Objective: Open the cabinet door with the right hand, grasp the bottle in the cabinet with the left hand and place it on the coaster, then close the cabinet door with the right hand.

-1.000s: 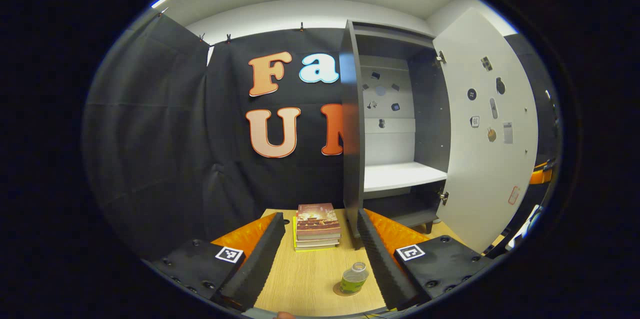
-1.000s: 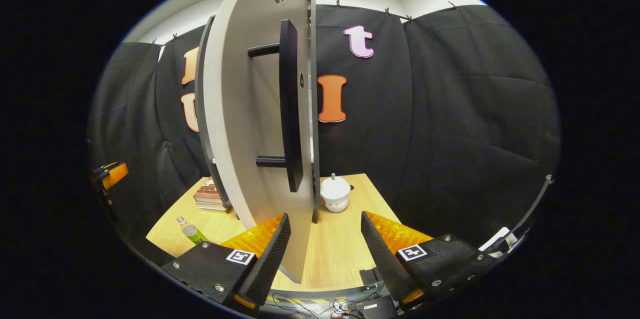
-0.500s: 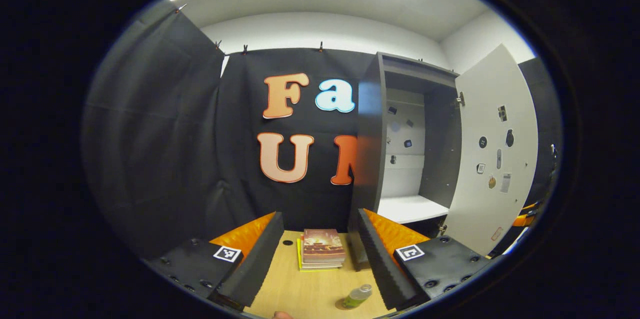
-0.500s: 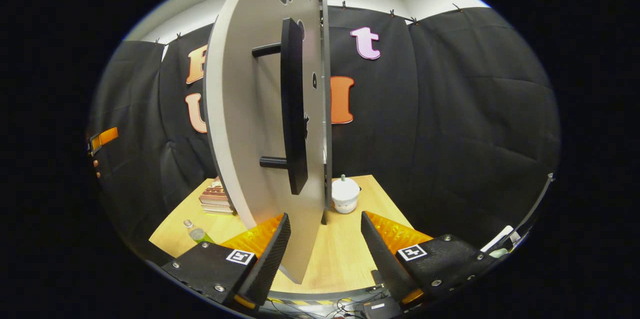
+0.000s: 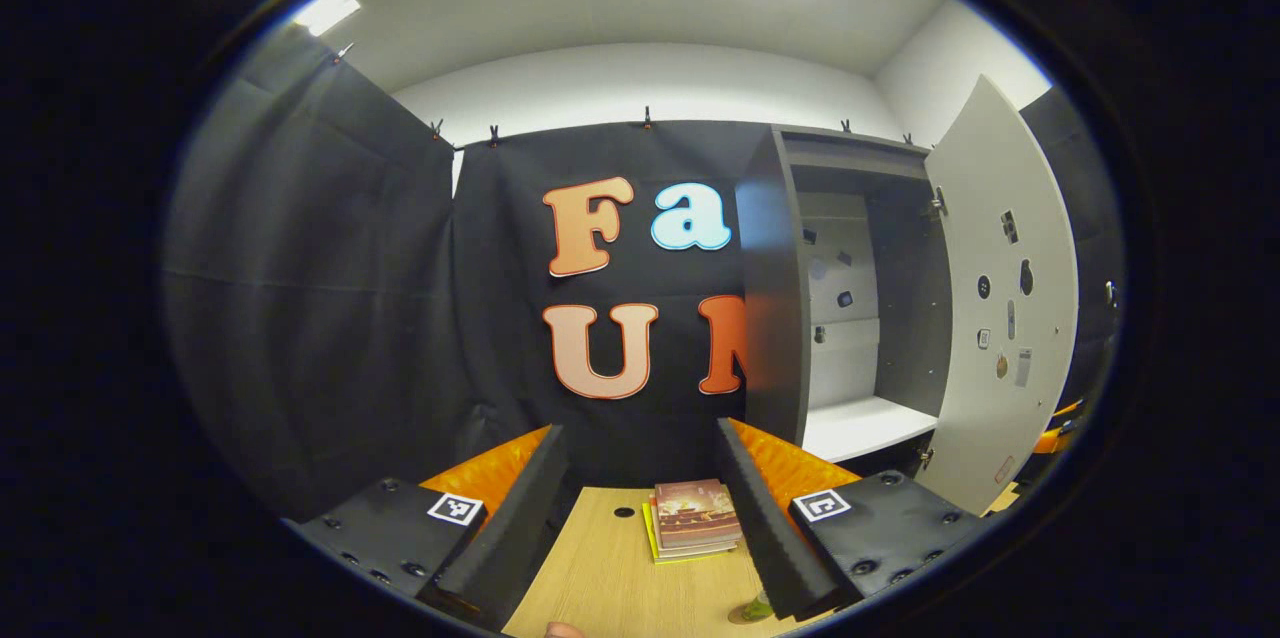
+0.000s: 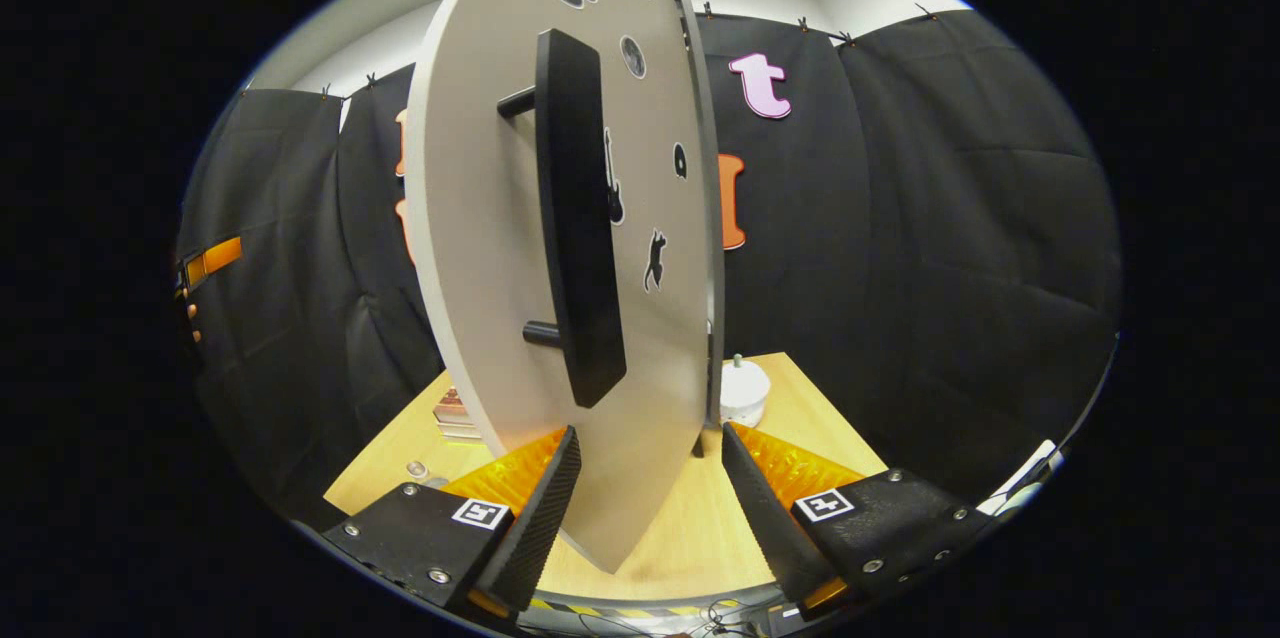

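The dark grey cabinet (image 5: 770, 288) stands on the right with its pale door (image 5: 1000, 318) swung wide and a bare white shelf (image 5: 865, 423) inside. A sliver of the green bottle (image 5: 757, 608) shows low on the table, beside one finger of my left gripper (image 5: 640, 433), which is open and holds nothing. In the right gripper view the door (image 6: 480, 248) with its black bar handle (image 6: 580, 238) looms close. Its lower edge hangs between the spread fingers of my right gripper (image 6: 650, 433), which is open. The bottle's cap (image 6: 417, 469) peeks out at lower left.
A stack of books (image 5: 695, 516) lies on the wooden table (image 5: 610, 578) by the cabinet's foot. A white lidded pot (image 6: 745, 393) stands on the table behind the door. A hand (image 6: 190, 310) shows at the far left edge.
My left gripper has drawn back and tilted up, so the bottle has slid to the bottom edge of its view. In the right gripper view the door has turned and come closer.
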### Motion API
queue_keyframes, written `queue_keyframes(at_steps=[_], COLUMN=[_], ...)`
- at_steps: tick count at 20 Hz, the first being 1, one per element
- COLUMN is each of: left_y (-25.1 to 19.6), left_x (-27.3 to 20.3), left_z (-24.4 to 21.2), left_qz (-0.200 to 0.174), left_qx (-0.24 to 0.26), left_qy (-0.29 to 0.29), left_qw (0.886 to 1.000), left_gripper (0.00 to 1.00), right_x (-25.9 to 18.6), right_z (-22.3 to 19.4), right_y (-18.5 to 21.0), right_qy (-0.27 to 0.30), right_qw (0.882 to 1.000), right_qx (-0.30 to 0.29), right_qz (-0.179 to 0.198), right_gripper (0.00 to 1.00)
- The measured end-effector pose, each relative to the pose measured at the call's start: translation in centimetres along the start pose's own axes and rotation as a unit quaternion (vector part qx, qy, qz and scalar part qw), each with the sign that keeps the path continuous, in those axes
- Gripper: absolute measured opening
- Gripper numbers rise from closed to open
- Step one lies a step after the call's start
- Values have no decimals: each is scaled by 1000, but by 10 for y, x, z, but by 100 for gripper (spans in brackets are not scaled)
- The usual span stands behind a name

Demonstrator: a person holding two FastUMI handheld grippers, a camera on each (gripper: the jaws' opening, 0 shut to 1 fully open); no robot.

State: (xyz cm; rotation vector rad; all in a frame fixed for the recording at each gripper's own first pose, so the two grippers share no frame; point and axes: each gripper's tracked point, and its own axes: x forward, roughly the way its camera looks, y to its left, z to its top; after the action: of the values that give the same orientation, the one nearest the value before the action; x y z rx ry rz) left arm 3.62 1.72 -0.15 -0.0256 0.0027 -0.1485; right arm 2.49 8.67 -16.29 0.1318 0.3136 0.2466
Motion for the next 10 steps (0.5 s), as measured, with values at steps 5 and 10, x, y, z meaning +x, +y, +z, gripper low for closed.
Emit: queue_keyframes(at_steps=[5,10], left_y=[32,55], left_x=[5,8], left_z=[1,0], left_qz=[22,37], left_qx=[-1,-2], left_qy=[-1,-2], left_qw=[1000,999], left_gripper=[95,96], right_x=[27,51], right_z=[14,18], right_y=[21,50], right_qy=[-19,-17], right_qw=[1000,999], right_qx=[21,19], right_qz=[8,28], right_gripper=[89,90])
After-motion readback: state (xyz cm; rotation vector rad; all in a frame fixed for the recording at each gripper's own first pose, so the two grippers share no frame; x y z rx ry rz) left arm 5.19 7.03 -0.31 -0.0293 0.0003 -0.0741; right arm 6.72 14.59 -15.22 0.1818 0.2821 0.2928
